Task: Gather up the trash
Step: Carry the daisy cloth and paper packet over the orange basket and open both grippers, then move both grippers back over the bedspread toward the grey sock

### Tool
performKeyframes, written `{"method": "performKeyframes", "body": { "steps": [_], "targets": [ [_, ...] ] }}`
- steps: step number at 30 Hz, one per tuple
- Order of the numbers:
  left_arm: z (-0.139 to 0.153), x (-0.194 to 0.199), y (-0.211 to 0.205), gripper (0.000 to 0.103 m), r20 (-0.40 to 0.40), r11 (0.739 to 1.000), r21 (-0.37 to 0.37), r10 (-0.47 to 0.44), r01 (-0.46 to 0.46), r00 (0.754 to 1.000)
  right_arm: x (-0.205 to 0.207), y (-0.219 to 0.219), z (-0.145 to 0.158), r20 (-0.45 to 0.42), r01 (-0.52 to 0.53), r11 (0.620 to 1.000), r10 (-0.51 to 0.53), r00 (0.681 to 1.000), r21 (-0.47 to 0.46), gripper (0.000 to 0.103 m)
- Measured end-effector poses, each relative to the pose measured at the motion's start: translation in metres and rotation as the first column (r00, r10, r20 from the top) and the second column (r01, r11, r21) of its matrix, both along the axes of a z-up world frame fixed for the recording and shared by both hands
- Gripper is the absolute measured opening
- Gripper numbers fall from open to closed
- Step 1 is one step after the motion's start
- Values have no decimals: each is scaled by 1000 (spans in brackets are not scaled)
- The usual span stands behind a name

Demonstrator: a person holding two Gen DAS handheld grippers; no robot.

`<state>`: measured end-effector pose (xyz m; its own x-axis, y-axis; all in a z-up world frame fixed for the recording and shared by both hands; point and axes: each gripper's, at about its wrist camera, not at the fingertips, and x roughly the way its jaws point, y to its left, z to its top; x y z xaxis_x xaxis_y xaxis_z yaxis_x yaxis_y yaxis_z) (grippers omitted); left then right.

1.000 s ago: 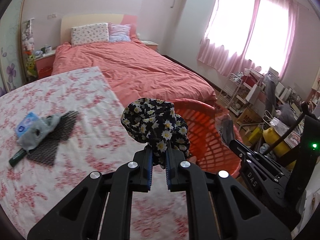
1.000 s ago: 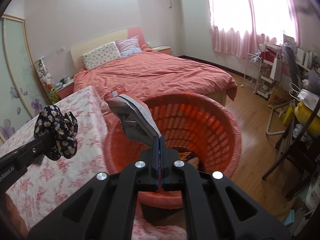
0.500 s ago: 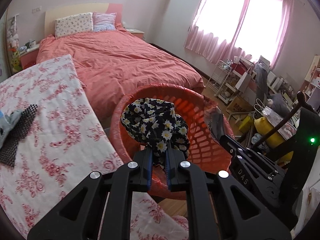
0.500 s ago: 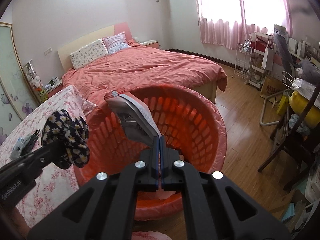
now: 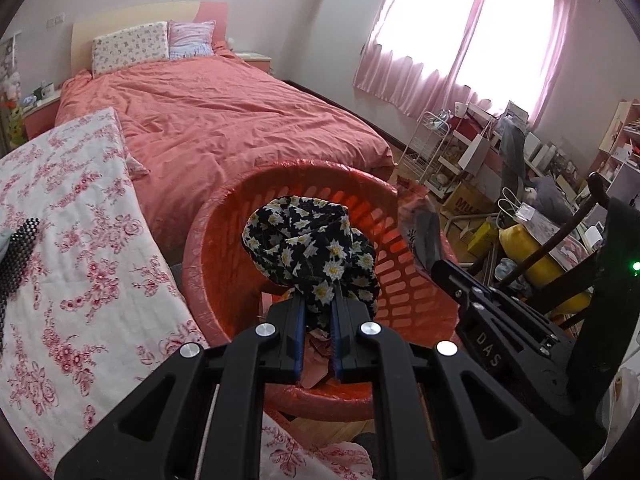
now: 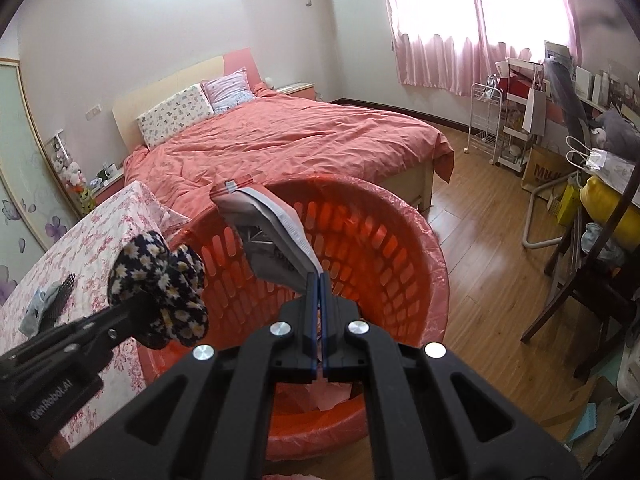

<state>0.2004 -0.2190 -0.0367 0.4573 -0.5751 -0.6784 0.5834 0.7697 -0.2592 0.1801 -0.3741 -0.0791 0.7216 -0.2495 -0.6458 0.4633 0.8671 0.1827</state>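
Note:
My left gripper (image 5: 317, 304) is shut on a black daisy-print cloth (image 5: 308, 244) and holds it over the open red basket (image 5: 216, 216). The cloth also shows in the right wrist view (image 6: 160, 276), at the basket's left rim. My right gripper (image 6: 316, 284) is shut on a grey-and-white packet (image 6: 268, 236) held above the same basket (image 6: 400, 240). The packet shows in the left wrist view (image 5: 420, 228) at the basket's right rim. Some paper scraps lie in the basket's bottom (image 6: 328, 392).
A table with a floral cloth (image 5: 80, 248) is left of the basket, with a black mesh piece (image 5: 16, 248) and grey cloth (image 6: 40, 308) on it. A bed (image 5: 224, 120) is behind. A chair (image 6: 580, 280) and cluttered shelves (image 6: 516, 120) are on the right.
Both grippers have moved toward the basket. The daisy cloth went from over the table to over the basket. The packet stayed held above it.

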Motion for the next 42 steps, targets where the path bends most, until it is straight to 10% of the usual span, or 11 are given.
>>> {"method": "performKeyframes", "body": {
  "steps": [24, 42],
  "targets": [
    [0, 6, 22, 44, -14, 996, 42, 76, -75, 997, -10, -1, 1, 5, 14, 1000, -14, 1000, -1, 34],
    [17, 2, 154, 49, 65, 942, 86, 319, -324, 946, 8, 90, 30, 4, -160, 985, 160, 987, -64, 47]
  ]
}}
